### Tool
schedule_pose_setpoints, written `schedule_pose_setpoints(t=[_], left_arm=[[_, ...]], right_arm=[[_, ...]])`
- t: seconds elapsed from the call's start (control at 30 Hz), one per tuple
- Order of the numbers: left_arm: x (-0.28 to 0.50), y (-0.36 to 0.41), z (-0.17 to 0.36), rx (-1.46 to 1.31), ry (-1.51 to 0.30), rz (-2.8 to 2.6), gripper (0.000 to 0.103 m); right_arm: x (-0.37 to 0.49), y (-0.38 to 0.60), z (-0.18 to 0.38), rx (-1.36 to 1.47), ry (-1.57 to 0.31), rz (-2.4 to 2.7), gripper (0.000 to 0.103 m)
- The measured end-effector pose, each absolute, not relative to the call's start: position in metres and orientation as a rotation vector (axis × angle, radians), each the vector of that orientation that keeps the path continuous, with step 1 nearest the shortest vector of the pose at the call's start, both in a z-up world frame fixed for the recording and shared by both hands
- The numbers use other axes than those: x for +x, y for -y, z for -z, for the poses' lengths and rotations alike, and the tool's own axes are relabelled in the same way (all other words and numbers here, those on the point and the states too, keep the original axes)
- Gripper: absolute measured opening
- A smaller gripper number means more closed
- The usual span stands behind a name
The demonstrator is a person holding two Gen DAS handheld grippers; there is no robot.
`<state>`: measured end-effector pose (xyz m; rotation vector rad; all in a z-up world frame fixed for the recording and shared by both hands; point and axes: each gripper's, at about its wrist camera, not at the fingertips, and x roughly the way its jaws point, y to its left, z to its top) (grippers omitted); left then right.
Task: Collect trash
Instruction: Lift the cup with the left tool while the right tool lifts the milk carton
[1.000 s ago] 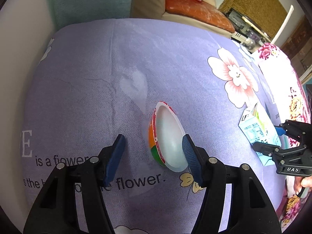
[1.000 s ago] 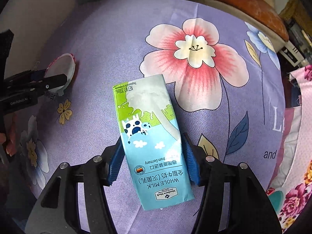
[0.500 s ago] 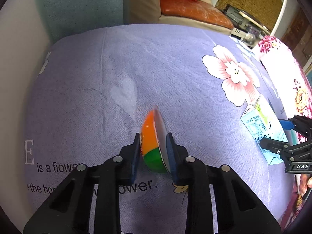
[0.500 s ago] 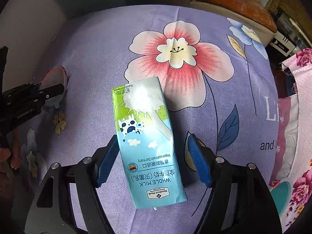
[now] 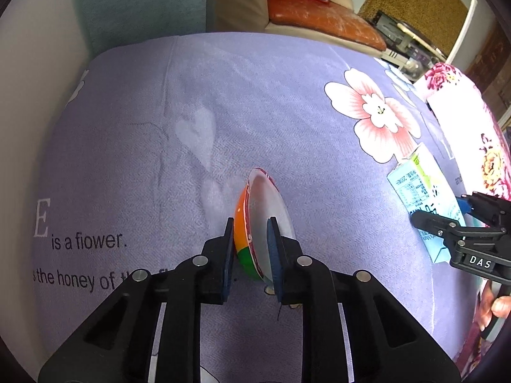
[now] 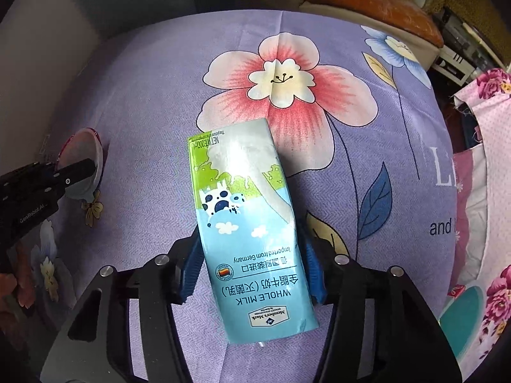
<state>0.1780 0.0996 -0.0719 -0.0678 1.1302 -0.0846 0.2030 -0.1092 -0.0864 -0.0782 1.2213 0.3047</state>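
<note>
A squashed plastic cup (image 5: pixel 255 223) with an orange and green side and a red rim lies on the purple bedspread (image 5: pixel 255 102). My left gripper (image 5: pixel 250 252) is shut on the cup, pressing it flat; the cup also shows in the right wrist view (image 6: pixel 81 162). A blue and green milk carton (image 6: pixel 246 223) lies flat on the bedspread. My right gripper (image 6: pixel 252 268) has its blue pads against both sides of the carton. The carton (image 5: pixel 421 191) and right gripper (image 5: pixel 447 214) show at the right of the left wrist view.
A pink floral quilt (image 5: pixel 466 134) lies along the right edge of the bed. A sofa with an orange cushion (image 5: pixel 322 16) stands beyond the far edge. A wall (image 5: pixel 28 63) borders the bed on the left.
My left gripper closed on the cup and squashed it flat. My right gripper opened a little half a second ago, then closed on the milk carton's sides.
</note>
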Motion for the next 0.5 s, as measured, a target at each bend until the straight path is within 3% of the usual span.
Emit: schedule_pose_setpoints(t=[0.5], left_arm=[[0.13, -0.059, 0.049, -0.056, -1.088, 0.191, 0.021]], right_arm=[[0.138, 0.155, 0.051, 0.155, -1.158, -0.299, 0.051]])
